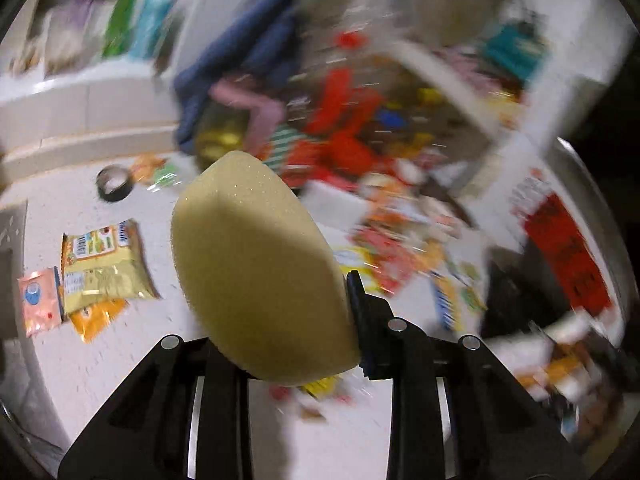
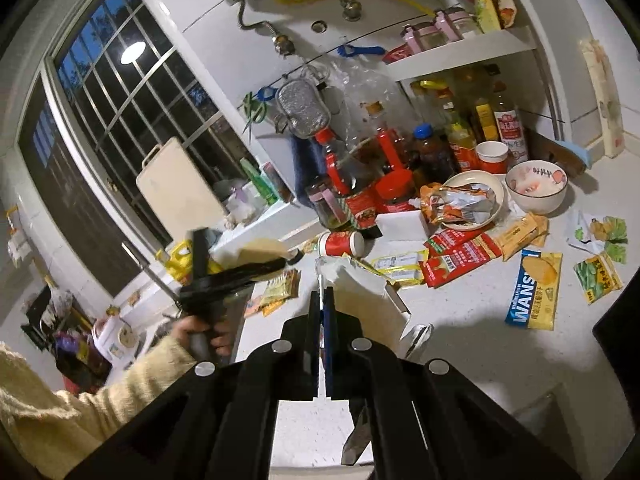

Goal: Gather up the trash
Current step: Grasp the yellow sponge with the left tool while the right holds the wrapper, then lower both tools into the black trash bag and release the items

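Note:
My left gripper (image 1: 304,280) is shut on a yellow sponge (image 1: 256,276), held above the white counter (image 1: 132,360); it also shows in the right wrist view (image 2: 276,262), with the sponge (image 2: 260,254) in it. My right gripper (image 2: 322,296) is shut on a torn white paper box (image 2: 360,300) above the counter. Snack wrappers lie around: a yellow packet (image 1: 104,268), a pink sachet (image 1: 40,300), red sachets (image 2: 460,254), a blue-yellow bag (image 2: 536,288), green packets (image 2: 598,276).
A tape roll (image 1: 114,183) lies at the back left. A plate of wrappers (image 2: 468,200), a bowl (image 2: 536,188), a tipped red cup (image 2: 340,244), sauce bottles (image 2: 508,128) and a cutting board (image 2: 180,188) crowd the back. A knife (image 2: 358,436) lies below my right gripper.

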{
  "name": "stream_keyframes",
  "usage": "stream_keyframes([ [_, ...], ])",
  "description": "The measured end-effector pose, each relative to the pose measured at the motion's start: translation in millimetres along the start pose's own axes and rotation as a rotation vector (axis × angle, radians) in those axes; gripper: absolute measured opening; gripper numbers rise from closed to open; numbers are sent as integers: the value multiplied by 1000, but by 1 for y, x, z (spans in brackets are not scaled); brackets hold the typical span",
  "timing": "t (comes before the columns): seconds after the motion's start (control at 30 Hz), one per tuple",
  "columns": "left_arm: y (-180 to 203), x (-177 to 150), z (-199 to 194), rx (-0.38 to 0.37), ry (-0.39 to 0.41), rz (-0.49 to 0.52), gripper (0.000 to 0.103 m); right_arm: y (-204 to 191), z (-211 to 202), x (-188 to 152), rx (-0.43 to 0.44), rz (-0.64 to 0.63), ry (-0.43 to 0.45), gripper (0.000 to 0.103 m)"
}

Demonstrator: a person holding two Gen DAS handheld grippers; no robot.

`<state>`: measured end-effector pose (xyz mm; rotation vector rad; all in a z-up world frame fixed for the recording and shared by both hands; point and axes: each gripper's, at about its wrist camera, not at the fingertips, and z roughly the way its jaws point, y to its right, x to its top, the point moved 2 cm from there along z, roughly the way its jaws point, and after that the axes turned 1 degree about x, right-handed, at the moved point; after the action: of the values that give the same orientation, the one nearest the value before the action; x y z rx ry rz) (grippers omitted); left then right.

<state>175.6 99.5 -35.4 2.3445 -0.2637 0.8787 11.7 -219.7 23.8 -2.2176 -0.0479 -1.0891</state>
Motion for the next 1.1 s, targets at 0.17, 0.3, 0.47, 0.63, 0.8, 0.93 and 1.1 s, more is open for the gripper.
stream_keyframes([
  [0.17,70,-51,-40,-127,-63,142,26,1,-19,-16,-17,-24,-58,1],
  [0.3,127,-122,-51,-238,-200,248,26,11,-39,-41,-42,-1,-125,1],
  [0.47,186,-204,-37,-339,-400,384,26,20,-66,-80,-80,48,-218,1],
  [0.63,201,-277,8,-339,-578,444,26,42,-70,-128,-130,95,-328,1],
  [0.8,177,-328,68,-263,-710,409,26,76,-41,-191,-190,115,-465,1],
  [0.93,160,-362,104,-202,-793,401,26,106,-10,-239,-224,123,-568,1],
  [1.1,149,-390,124,-154,-861,384,26,126,21,-270,-244,107,-637,1],
])
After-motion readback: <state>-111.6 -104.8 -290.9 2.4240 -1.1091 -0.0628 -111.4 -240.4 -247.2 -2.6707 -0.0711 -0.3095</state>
